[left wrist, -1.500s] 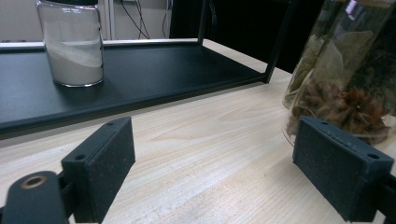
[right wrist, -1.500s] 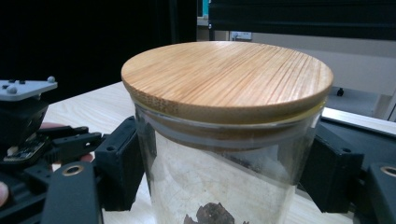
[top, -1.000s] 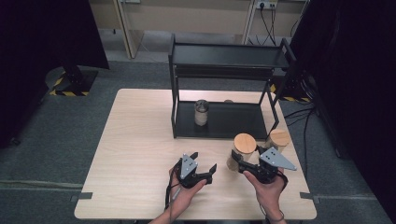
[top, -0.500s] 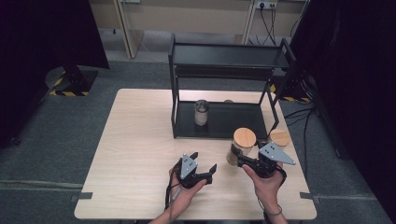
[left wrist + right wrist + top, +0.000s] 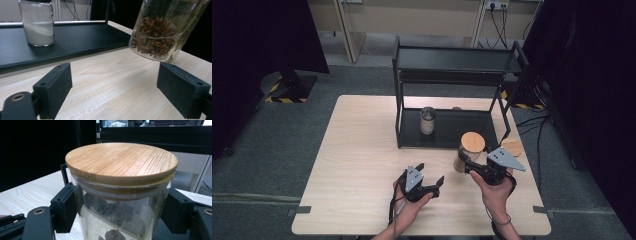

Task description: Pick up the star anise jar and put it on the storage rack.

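At the left of the high view the wooden table (image 5: pixel 357 150) lies bare, and near its front edge the left gripper (image 5: pixel 430 176) rests in the person's left hand (image 5: pixel 412 207) with its jaws spread apart and nothing between them; in the left gripper view the two black pads (image 5: pixel 53 87) stand wide over bare wood. Further back, about the middle of the table, a black two-tier rack (image 5: pixel 452 85) stands, and on its lower shelf sits a small glass jar of white powder (image 5: pixel 427 120), upright, which the left gripper view shows at its upper left (image 5: pixel 37 23). To the right of the rack's front edge, just in front of its right leg, is the glass jar of star anise (image 5: pixel 468 152), capped with a round wooden lid (image 5: pixel 473 142). The right gripper (image 5: pixel 467 165), held in the right hand (image 5: pixel 497 192), is clamped on this jar's glass wall below the lid; the right gripper view shows a pad (image 5: pixel 66 205) pressed against each side of the glass. In the left gripper view the jar (image 5: pixel 160 32) is tilted with its base lifted off the table. Just right of it, at the table's right edge, lies a second round wooden lid (image 5: pixel 512 147), flat on the wood.
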`<action>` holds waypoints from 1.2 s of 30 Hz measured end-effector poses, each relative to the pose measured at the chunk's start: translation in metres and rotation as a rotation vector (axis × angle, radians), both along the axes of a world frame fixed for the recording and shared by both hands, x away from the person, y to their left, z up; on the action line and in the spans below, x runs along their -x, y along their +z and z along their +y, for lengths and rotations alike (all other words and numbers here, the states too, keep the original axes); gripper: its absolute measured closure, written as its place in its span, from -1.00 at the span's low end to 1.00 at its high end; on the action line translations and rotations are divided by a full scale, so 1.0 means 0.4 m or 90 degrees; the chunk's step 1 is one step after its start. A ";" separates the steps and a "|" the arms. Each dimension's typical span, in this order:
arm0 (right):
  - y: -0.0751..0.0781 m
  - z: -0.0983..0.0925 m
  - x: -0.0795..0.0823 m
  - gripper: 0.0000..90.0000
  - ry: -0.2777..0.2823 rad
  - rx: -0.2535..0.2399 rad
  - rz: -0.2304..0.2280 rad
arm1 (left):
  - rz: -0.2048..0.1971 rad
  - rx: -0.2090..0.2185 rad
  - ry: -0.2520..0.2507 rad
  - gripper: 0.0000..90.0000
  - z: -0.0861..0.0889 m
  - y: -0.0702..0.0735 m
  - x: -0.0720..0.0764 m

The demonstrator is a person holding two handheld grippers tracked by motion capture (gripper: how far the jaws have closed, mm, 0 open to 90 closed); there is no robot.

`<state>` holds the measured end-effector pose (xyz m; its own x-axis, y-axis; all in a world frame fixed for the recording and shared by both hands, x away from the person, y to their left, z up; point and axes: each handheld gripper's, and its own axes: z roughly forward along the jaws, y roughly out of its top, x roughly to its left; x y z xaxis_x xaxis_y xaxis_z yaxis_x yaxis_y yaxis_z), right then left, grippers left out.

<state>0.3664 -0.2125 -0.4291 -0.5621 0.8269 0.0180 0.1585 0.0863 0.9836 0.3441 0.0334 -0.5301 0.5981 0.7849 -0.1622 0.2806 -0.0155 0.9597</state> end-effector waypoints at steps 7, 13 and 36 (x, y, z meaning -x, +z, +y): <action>-0.002 0.007 -0.015 -0.43 -0.004 -0.003 0.005 | -0.001 0.000 0.000 -0.72 0.000 0.000 0.001; 0.001 0.013 -0.027 -0.43 -0.008 -0.003 0.005 | 0.000 0.000 0.000 -0.72 0.000 0.000 0.001; 0.005 0.029 -0.076 -0.43 -0.024 -0.006 0.014 | 0.001 0.001 -0.001 -0.72 0.000 0.000 0.002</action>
